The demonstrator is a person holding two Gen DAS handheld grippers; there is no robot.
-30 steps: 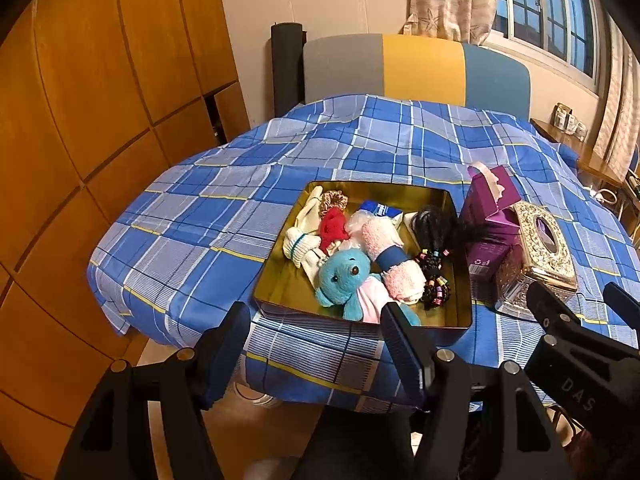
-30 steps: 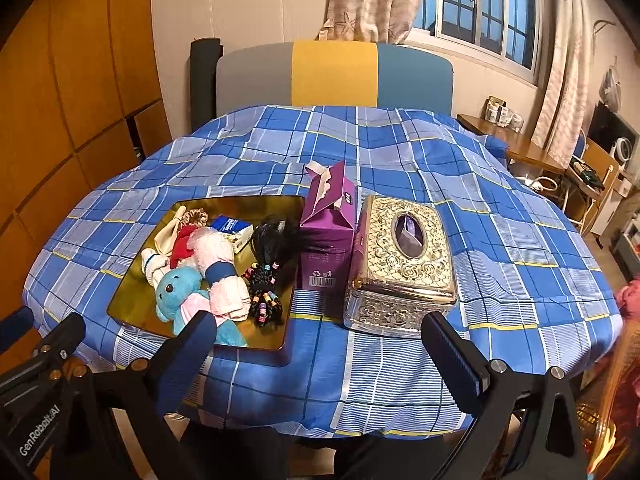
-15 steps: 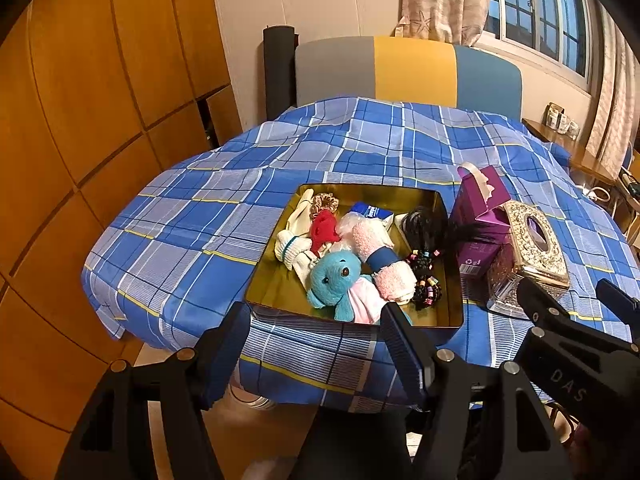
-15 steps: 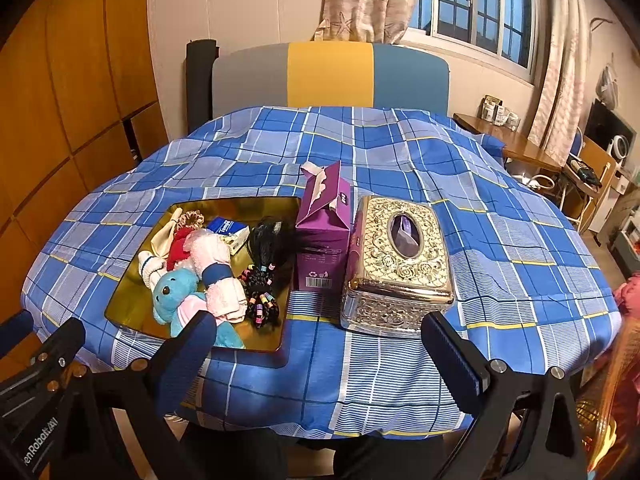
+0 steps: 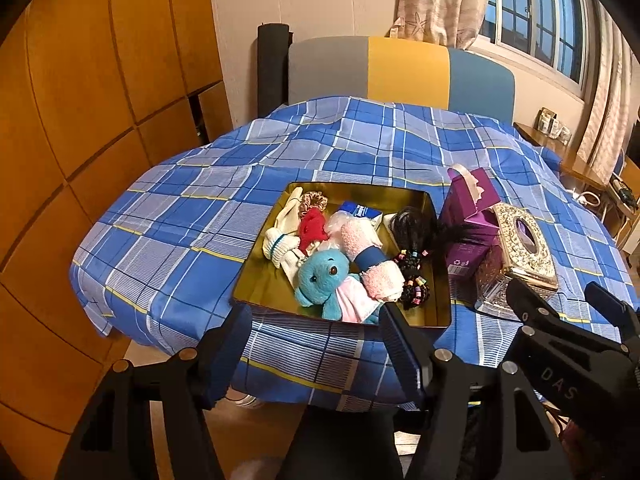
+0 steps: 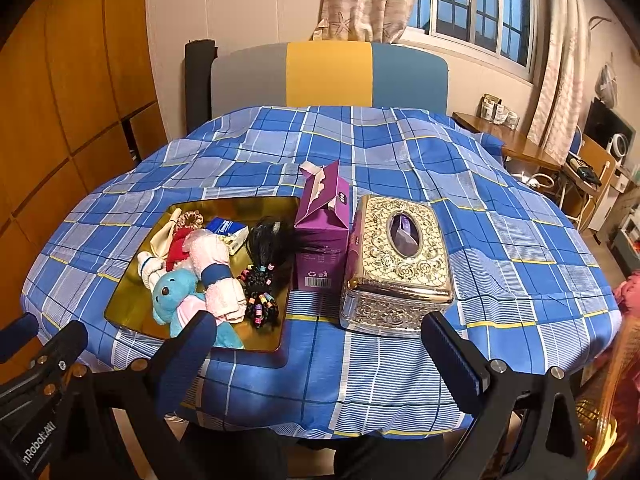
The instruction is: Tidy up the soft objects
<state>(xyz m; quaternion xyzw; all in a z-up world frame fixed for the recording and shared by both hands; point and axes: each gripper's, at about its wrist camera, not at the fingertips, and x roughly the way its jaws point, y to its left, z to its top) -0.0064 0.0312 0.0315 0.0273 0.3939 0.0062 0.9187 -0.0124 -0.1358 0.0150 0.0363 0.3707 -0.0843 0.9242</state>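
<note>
A gold tray (image 5: 267, 284) (image 6: 134, 304) on the blue checked tablecloth holds soft things: a blue plush toy (image 5: 322, 274) (image 6: 176, 286), a pink rolled towel with a blue band (image 5: 370, 254) (image 6: 218, 276), white socks (image 5: 278, 242), a red cloth (image 5: 314, 226), a scrunchie (image 5: 314, 200), a black hair piece with beads (image 5: 412, 236) (image 6: 266, 264) and a tissue pack (image 5: 360, 212). My left gripper (image 5: 316, 344) hangs open in front of the tray's near edge, holding nothing. My right gripper (image 6: 320, 344) is open and empty, short of the table edge.
A purple tissue carton (image 6: 322, 224) (image 5: 468, 220) and an ornate gold tissue box (image 6: 396, 260) (image 5: 520, 240) stand right of the tray. A grey, yellow and blue chair back (image 6: 330, 74) is behind the table. Wooden panels (image 5: 80, 120) line the left wall.
Both cameras have shifted slightly, so the tray and boxes sit a little further from me and more centred. Both grippers stay open and nothing on the table has moved.
</note>
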